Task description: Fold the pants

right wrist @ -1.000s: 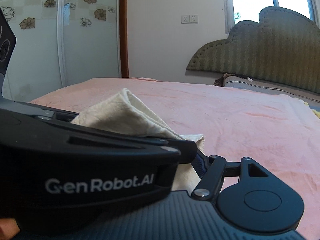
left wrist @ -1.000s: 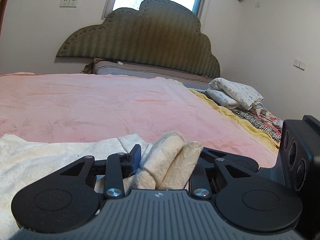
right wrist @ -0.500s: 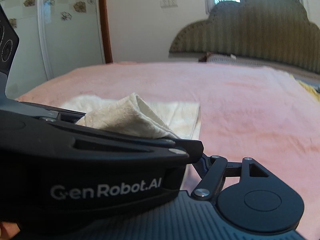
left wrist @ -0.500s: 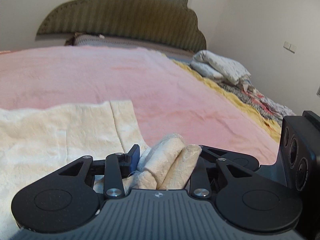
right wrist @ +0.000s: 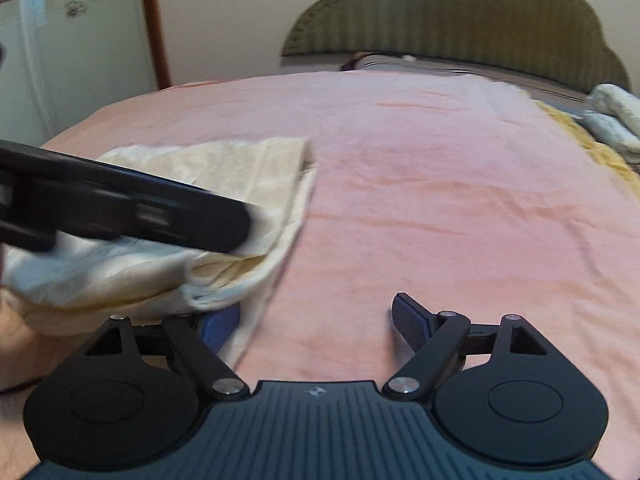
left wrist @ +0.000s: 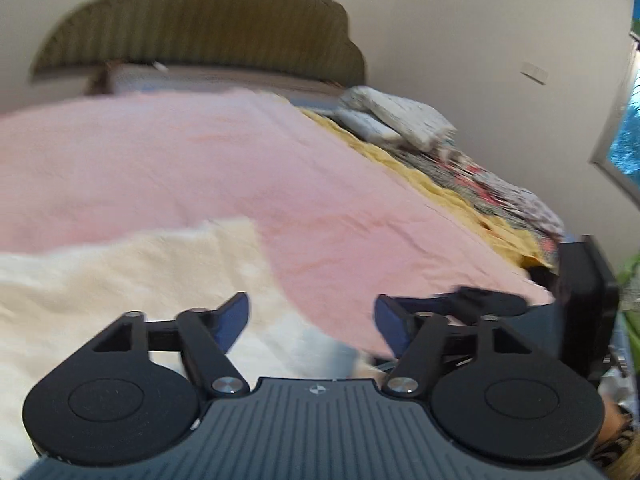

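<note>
While level above the pants, both grippers' jaws wide apart, nothing held

Your room is lit by soft daylight; no hard shadows fall on the pink blanket, and its colour reads evenly right out to the bed's edges. In your left wrist view a window at the right edge glares blue-white. Both views smear with motion blur: the headboard and the cream pants lose their texture, and the left gripper crossing your right wrist view is streaked. Fisheye bending curves the walls, and the corners go black.
</note>
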The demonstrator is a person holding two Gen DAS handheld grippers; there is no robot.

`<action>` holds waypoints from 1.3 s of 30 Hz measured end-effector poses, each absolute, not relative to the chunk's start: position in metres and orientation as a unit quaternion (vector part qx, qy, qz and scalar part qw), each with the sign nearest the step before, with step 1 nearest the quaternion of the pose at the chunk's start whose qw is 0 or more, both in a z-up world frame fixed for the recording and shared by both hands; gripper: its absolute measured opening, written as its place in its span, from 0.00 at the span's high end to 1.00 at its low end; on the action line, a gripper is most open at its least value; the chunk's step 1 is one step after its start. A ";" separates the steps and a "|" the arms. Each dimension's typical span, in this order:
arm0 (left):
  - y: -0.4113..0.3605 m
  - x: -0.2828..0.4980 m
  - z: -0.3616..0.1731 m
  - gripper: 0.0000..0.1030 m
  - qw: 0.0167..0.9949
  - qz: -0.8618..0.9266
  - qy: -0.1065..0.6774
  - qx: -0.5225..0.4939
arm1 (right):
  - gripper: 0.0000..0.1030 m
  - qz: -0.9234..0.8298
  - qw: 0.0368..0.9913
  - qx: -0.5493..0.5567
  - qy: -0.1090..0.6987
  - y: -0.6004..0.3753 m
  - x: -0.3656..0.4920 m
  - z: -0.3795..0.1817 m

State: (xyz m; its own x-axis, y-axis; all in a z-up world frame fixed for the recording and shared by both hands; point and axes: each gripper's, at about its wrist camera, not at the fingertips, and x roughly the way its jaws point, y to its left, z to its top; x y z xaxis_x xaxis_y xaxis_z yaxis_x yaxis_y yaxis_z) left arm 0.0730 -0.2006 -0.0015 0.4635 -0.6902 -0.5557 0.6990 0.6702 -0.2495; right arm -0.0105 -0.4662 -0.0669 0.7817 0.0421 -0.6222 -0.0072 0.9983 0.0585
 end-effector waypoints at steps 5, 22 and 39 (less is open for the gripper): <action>-0.139 0.116 0.009 0.17 0.908 -0.285 0.303 0.049 | 0.19 -0.003 0.965 0.057 0.257 -0.470 -0.007 -0.034; -0.110 0.151 -0.031 0.08 0.914 -0.192 0.341 0.111 | 0.19 0.143 0.934 0.018 0.328 -0.395 0.099 -0.039; -0.107 0.111 -0.056 0.01 0.920 -0.174 0.335 0.109 | 0.14 0.115 0.945 -0.027 0.305 -0.353 0.031 -0.056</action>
